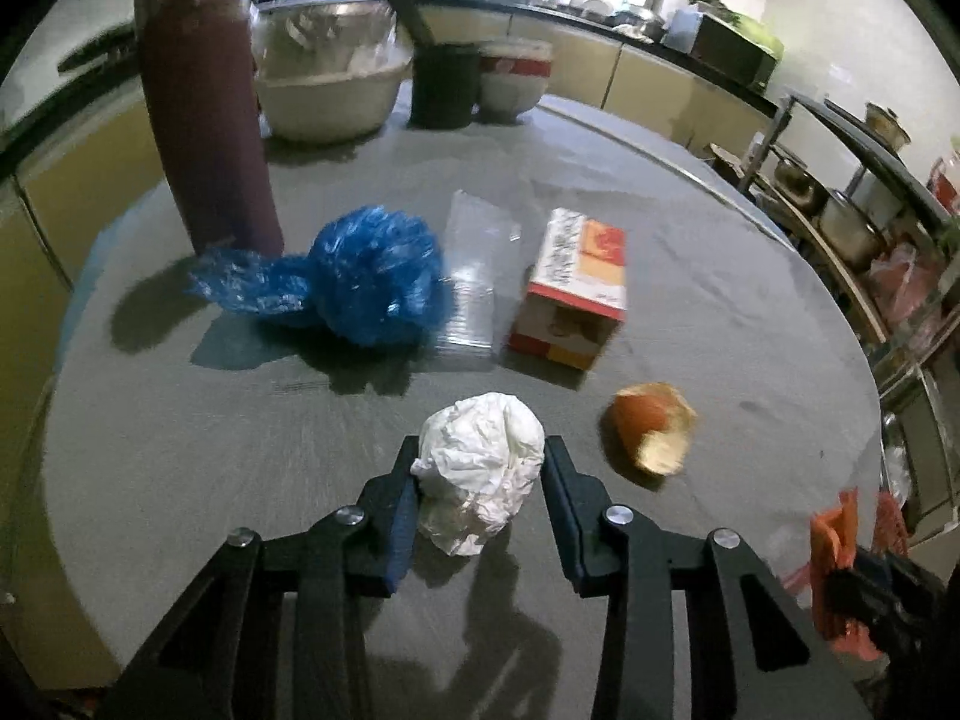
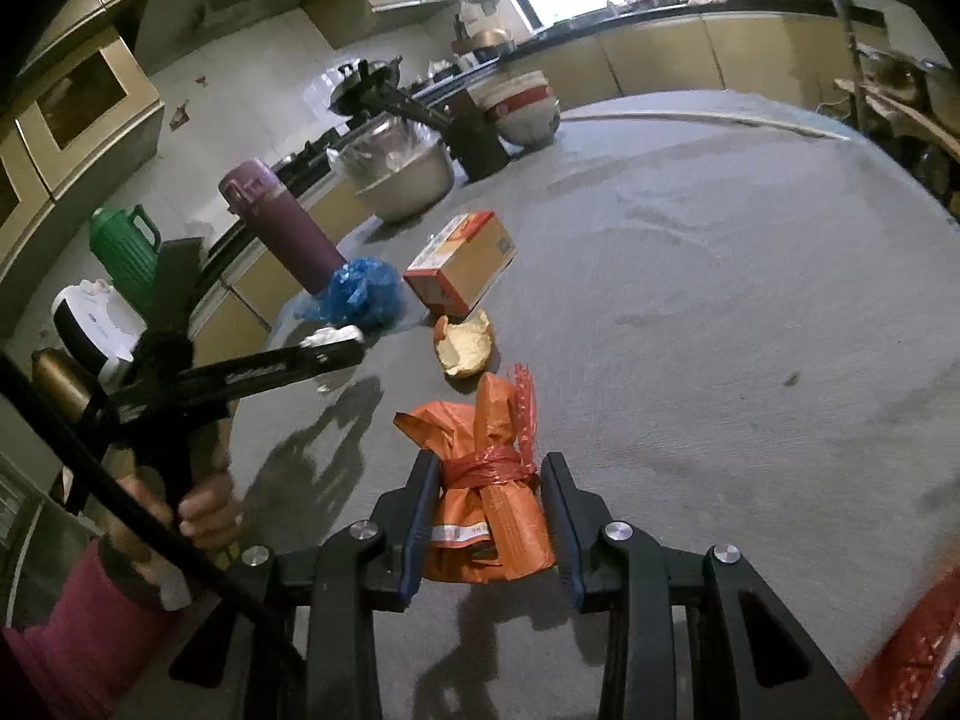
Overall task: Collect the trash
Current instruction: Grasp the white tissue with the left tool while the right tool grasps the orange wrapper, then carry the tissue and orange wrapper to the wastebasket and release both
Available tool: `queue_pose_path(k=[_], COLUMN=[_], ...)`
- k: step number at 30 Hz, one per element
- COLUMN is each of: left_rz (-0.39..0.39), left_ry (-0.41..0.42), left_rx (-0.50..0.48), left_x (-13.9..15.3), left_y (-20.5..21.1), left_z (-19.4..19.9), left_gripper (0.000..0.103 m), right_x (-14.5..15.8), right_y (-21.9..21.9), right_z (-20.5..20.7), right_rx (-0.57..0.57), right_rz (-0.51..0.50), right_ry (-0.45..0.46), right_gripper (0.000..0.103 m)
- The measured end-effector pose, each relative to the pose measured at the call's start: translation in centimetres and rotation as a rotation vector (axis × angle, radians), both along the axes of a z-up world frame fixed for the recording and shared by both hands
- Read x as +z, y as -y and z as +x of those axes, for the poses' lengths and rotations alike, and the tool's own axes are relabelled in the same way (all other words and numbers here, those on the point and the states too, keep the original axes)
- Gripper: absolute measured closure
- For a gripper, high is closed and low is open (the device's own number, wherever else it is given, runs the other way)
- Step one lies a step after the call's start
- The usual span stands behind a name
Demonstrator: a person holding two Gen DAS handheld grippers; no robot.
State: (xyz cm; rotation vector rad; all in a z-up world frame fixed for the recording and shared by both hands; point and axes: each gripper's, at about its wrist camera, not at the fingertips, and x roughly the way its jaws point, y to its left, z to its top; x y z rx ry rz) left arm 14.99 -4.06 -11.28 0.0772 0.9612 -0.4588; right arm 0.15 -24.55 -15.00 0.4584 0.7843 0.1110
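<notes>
Black left tongs [image 1: 477,474] clench a crumpled white tissue [image 1: 477,471] above the grey table [image 1: 690,276]. Right tongs [image 2: 489,501] grip an orange bag [image 2: 489,510], its long axis pointing away toward the fruit peel [image 2: 465,348], beyond the tissue.

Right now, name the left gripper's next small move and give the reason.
Probably lift it: the left gripper has the crumpled white paper between its pads, seemingly gripped, while the right gripper holds the tied orange bag.
</notes>
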Motion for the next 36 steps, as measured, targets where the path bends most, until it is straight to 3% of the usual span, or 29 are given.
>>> queue_pose_path(k=[7,15,23,30,36], left_rz=[-0.017,-0.024,0.002,0.036,0.064], left_ry=[0.053,0.065,0.038,0.014,-0.004], left_rx=[-0.111,-0.317,-0.533,-0.736,-0.868], left_x=[2.9,4.4,4.1,3.0,1.7], left_y=[3.6,10.8,18.8,26.2,31.0], left_z=[-4.9,-10.6,-17.1,-22.9,-27.1], left_gripper=[0.062,0.062,0.062,0.062,0.062], right_x=[0.7,1.8,1.2,-0.9,-1.9], right_y=[3.0,8.7,16.2,22.6,25.2], right_z=[-3.1,-9.7,-19.4,-27.6,-31.1], right_rx=[-0.070,-0.208,-0.411,-0.602,-0.675], right_rz=[0.017,0.045,0.070,0.162,0.192], right_ry=[0.030,0.082,0.090,0.067,0.054], right_gripper=[0.066,0.066,0.066,0.066,0.066])
